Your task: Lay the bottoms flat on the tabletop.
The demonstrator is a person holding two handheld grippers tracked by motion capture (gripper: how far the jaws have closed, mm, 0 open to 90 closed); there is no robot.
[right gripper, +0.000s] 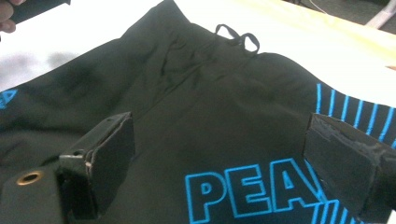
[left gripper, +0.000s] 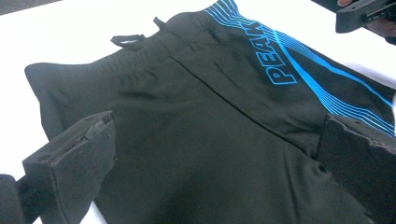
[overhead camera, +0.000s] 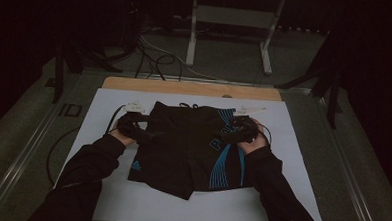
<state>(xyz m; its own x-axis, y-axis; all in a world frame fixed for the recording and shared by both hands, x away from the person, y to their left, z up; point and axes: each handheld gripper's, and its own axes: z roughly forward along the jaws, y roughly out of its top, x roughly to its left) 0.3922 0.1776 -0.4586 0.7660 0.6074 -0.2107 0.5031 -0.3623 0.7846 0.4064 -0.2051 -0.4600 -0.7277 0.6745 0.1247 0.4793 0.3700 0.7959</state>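
Note:
Black shorts (overhead camera: 187, 145) with blue stripes and blue lettering lie flat on the white table cover (overhead camera: 292, 145), waistband and drawstring (overhead camera: 186, 105) toward the far edge. My left gripper (overhead camera: 150, 135) hovers at the shorts' left side, open, with the black cloth (left gripper: 201, 140) spread between its jaws. My right gripper (overhead camera: 232, 128) hangs over the striped right side, also open, the lettering (right gripper: 247, 191) lying between its jaws. In the left gripper view the other gripper (left gripper: 362, 16) peeks in at the top right.
A wooden table edge (overhead camera: 190, 87) runs along the far side of the white cover. Beyond it lie cables (overhead camera: 156, 58) on the floor and a white metal frame (overhead camera: 232, 32). Dark stands flank the table left and right.

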